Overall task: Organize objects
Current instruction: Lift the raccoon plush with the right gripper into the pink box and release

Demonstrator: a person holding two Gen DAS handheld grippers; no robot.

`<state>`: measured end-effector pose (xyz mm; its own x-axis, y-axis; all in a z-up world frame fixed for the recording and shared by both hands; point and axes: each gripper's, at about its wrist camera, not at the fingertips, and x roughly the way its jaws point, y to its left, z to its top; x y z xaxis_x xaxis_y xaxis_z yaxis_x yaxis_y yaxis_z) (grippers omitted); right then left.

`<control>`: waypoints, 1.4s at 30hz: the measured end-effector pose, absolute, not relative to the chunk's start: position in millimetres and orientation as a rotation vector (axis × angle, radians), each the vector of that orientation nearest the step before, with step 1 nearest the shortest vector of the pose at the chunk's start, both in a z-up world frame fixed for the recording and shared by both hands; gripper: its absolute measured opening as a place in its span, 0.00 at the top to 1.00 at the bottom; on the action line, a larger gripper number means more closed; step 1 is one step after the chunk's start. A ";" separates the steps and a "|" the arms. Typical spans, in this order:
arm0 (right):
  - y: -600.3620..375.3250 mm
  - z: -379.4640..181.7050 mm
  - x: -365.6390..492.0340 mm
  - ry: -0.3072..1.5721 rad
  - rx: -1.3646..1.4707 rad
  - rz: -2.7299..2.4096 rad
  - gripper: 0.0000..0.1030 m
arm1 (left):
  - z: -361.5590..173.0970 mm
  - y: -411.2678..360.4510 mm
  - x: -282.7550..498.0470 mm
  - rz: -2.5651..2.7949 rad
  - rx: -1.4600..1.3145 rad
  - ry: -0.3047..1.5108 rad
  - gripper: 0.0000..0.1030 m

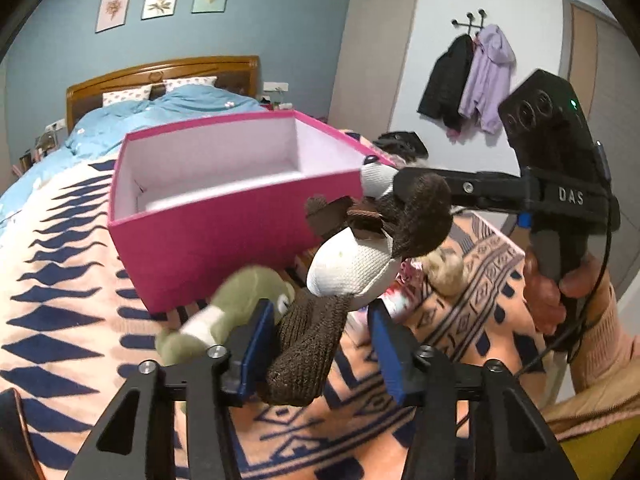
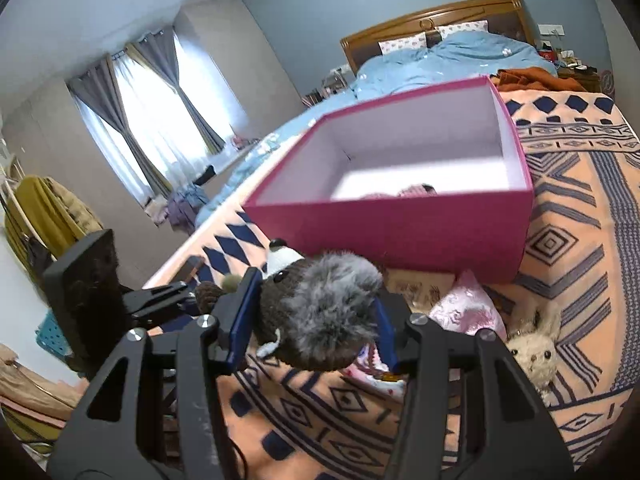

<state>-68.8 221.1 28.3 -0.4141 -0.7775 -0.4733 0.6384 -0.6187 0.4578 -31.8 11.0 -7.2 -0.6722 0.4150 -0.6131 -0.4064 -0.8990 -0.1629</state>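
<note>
Step in hand: carrying the plush (image 1: 352, 264) toward the pink box (image 1: 224, 216) on the bed. Right tongs (image 2: 312, 332) are clenched on its head; left tongs (image 1: 322, 344) stand released around its leg, one pad touching. Next move, by judgement: lift over the box rim, then release inside.

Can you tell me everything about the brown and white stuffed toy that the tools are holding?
The brown and white stuffed toy looks knitted: dark brown head and limb, white textured belly and snout, black bead eye, fuzzy grey hair. It hangs above the patterned blanket, in front of the pink box. The right tool grips its head; its brown limb lies between the left tool fingers, which look open.
</note>
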 end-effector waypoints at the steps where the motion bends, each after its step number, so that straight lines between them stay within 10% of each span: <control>1: 218.5 30.8 -69.4 -0.260 0.834 -2.089 0.48 | -4.4 9.8 -34.2 2.529 -0.921 -0.025 0.59; 42: 172.5 93.2 -146.6 -0.293 0.675 -2.068 0.49 | 40.3 -33.1 -126.3 2.705 -0.893 -0.013 0.65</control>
